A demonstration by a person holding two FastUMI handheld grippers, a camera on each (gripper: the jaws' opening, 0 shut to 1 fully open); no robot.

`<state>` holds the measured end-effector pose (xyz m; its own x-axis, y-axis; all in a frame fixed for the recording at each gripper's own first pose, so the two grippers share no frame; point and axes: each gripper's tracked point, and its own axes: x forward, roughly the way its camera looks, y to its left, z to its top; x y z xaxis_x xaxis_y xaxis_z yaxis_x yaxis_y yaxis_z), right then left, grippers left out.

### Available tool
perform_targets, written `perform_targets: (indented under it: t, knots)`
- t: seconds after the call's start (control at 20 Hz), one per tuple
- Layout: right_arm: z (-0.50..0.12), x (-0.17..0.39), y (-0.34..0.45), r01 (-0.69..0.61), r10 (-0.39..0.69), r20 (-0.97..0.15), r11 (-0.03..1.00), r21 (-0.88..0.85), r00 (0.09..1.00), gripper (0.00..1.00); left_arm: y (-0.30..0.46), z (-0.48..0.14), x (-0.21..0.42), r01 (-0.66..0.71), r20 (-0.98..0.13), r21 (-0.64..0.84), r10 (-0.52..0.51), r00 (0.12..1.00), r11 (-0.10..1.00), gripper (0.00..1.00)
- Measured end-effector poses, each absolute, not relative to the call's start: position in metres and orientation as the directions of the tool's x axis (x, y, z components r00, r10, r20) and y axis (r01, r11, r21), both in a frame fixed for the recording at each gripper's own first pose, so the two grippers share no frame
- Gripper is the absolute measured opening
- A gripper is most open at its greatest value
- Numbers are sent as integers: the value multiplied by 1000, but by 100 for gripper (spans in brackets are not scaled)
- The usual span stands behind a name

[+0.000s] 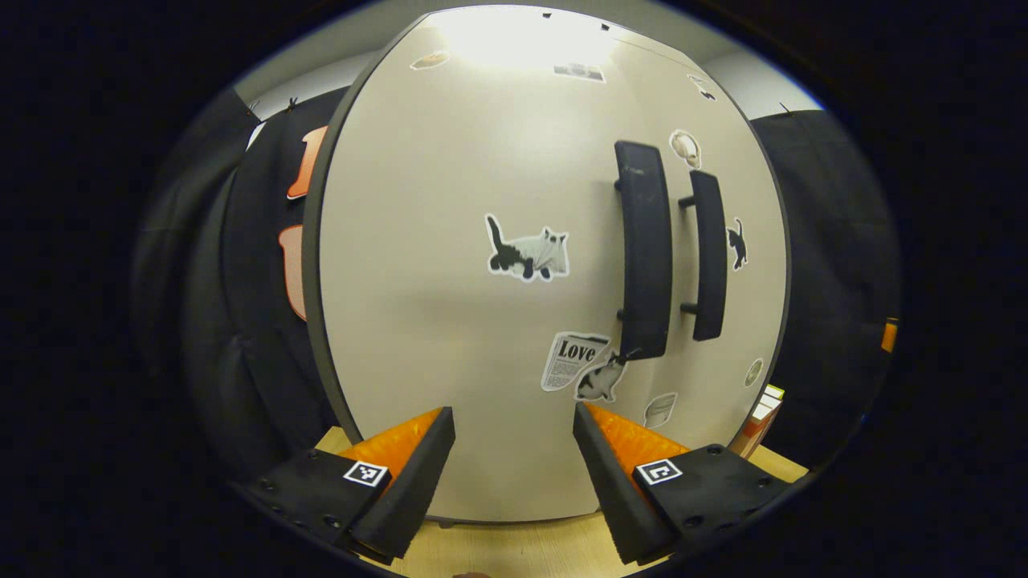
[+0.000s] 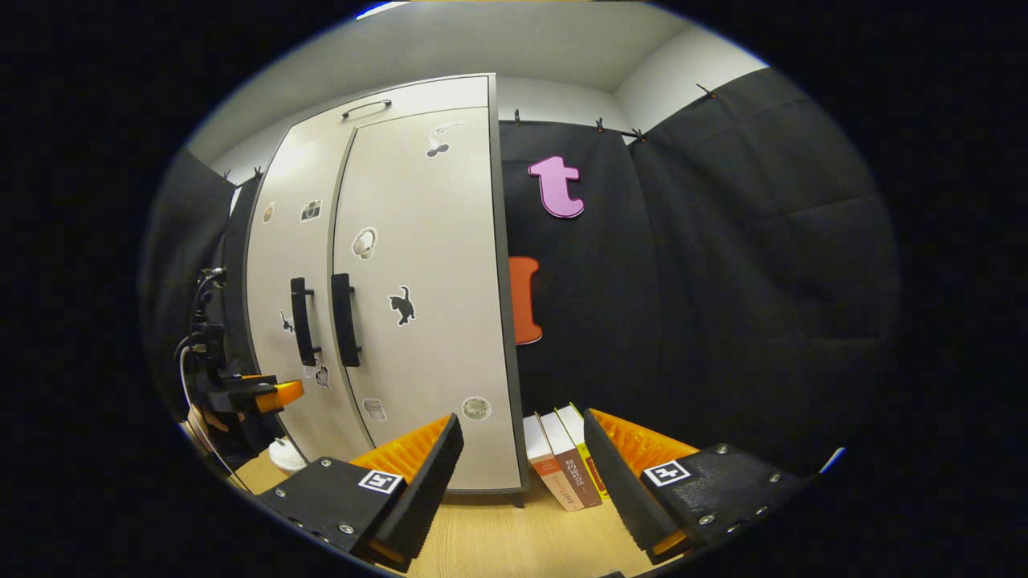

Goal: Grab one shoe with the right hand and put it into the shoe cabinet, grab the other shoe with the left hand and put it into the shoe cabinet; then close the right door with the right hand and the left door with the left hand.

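Note:
The shoe cabinet stands with both doors shut. In the left gripper view its left door [image 1: 482, 241] is close in front of me, with two black handles [image 1: 642, 249] side by side and cat stickers on the panel. My left gripper [image 1: 514, 449] is open and empty, just short of the door's lower part. In the right gripper view the whole cabinet [image 2: 418, 281] stands left of centre. My right gripper [image 2: 522, 470] is open and empty, low before the cabinet's right corner. The left gripper [image 2: 273, 393] shows at the far left, near the left door. The shoes are hidden.
Three books [image 2: 562, 457] lean against the cabinet's right side on the wooden floor [image 2: 498, 530]. A white round object [image 2: 287, 455] lies on the floor by the left door. Black cloth walls close the booth behind and to the right.

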<state>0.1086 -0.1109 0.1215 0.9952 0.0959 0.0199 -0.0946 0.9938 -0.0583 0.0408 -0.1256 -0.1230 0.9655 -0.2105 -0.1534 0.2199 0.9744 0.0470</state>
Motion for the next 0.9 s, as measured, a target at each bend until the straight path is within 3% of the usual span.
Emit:
perform_targets:
  t: [0.5, 0.9]
  knots:
    - [158, 115, -88, -154, 154, -12, 984, -91, 988, 94, -31, -31, -35, 102, -64, -18, -103, 993, 995, 96]
    - [178, 107, -91, -142, 144, 15, 986, -85, 990, 94, 67, -18, -116, -51, -26, 25, 51, 998, 998, 96]
